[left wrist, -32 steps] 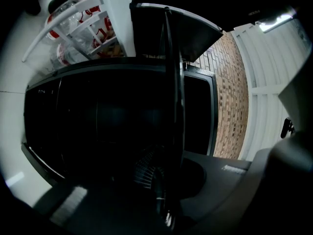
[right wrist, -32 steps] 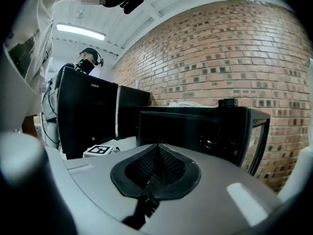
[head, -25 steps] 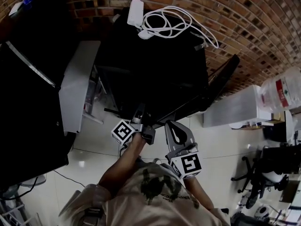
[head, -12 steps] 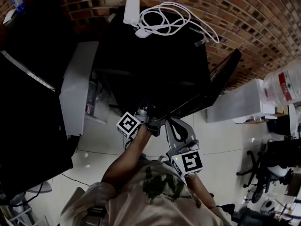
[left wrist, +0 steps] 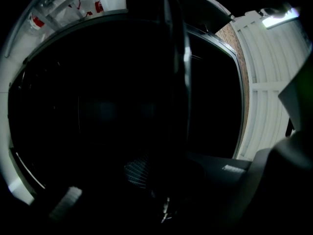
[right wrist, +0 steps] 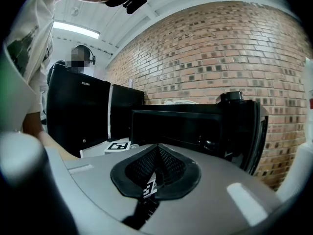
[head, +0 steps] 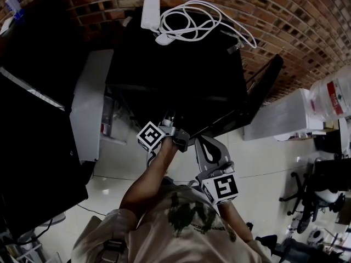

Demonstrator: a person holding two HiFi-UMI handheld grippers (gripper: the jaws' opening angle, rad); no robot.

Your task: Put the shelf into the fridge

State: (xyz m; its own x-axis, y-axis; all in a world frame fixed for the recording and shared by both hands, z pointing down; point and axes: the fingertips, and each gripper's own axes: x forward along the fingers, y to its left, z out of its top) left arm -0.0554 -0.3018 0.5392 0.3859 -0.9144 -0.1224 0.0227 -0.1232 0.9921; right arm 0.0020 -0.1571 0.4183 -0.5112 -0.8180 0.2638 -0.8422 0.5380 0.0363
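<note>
At the near mouth of the small black box fridge [head: 181, 75], our left gripper [left wrist: 166, 180] pinches the thin dark shelf [left wrist: 173, 72] edge-on, jaws just eased a little. Right gripper [right wrist: 156, 168] hangs nearer us, jaws together, empty. Best we hold the shelf level and feed it straight inward.

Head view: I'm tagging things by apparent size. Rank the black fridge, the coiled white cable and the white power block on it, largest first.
1. black fridge, by far
2. coiled white cable, taking its whole spread
3. white power block
Cable and block lie together, so nearness doesn't matter.
</note>
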